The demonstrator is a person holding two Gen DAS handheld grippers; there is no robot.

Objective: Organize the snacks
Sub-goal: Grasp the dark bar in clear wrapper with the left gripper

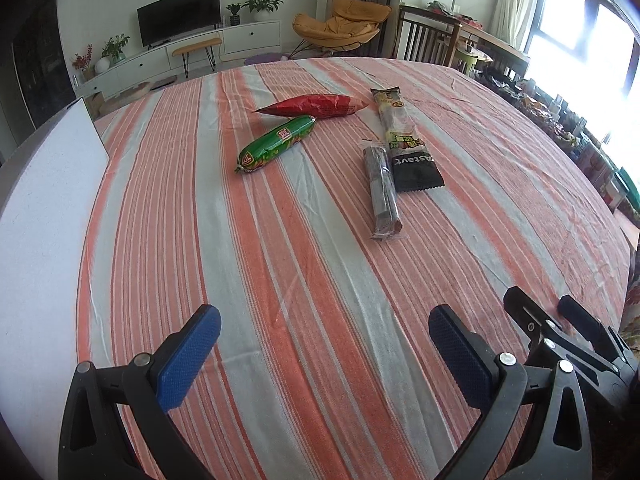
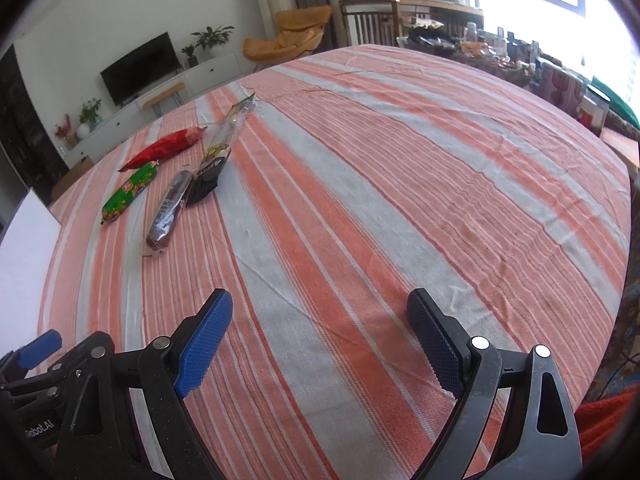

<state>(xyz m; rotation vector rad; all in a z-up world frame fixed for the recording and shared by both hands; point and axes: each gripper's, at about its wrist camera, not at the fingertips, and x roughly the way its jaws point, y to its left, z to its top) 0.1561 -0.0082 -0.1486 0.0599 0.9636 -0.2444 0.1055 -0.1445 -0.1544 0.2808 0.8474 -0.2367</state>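
Note:
Several snacks lie on a striped orange and grey tablecloth (image 1: 280,240). A red packet (image 1: 316,105) lies furthest back, with a green sausage (image 1: 276,143) just in front of it. To their right are a long clear and black packet (image 1: 404,140) and a dark wrapped bar (image 1: 382,190). My left gripper (image 1: 324,354) is open and empty, well short of them. My right gripper (image 2: 320,344) is also open and empty; the red packet (image 2: 164,150), green sausage (image 2: 128,194), dark bar (image 2: 168,208) and long packet (image 2: 218,148) lie far to its upper left.
A white board (image 1: 44,208) lies at the table's left edge, also the white board (image 2: 24,240) in the right wrist view. The right gripper's body (image 1: 580,332) shows beside my left one. Beyond the table stand a TV unit, an orange chair (image 1: 340,24) and cluttered shelves (image 2: 560,80).

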